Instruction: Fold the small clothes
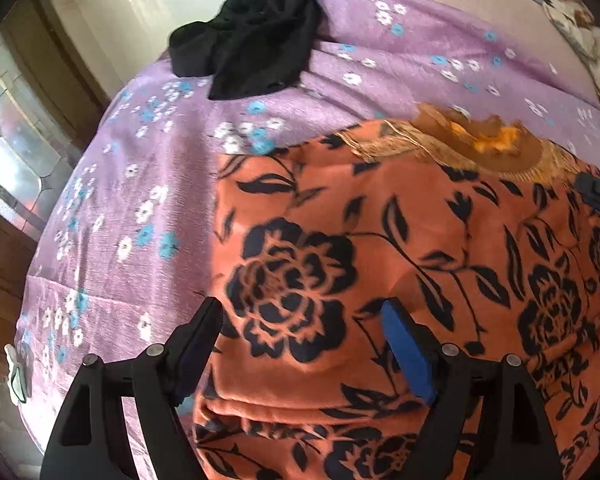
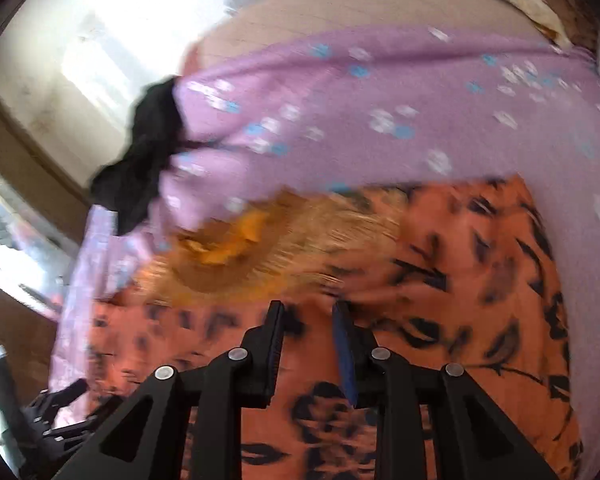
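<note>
Nearest in the left wrist view, the left gripper (image 1: pixel 300 320) was seen with its two fingers spread wide, nothing held between them; one orange cloth with black roses (image 1: pixel 380 240) lay flat beneath the gap, and whether the fingertips touched it could not be told. In the right wrist view, which was blurred, the right gripper (image 2: pixel 306 312) was seen with its two fingers drawn fairly close but a gap left between them, nothing gripped, over the same orange cloth (image 2: pixel 460 280). The tip of the right gripper (image 1: pixel 598 196) was also seen at the right edge of the left view. Just beyond, at the cloth's far edge, one brown fringed piece with yellow-orange patches (image 1: pixel 480 148) was laid on it. Everything rested on one lilac bedsheet with white and blue flowers (image 1: pixel 140 184). Farthest away, one crumpled black garment (image 1: pixel 252 36) was left near the bed's far corner, well apart from the orange cloth.
</note>
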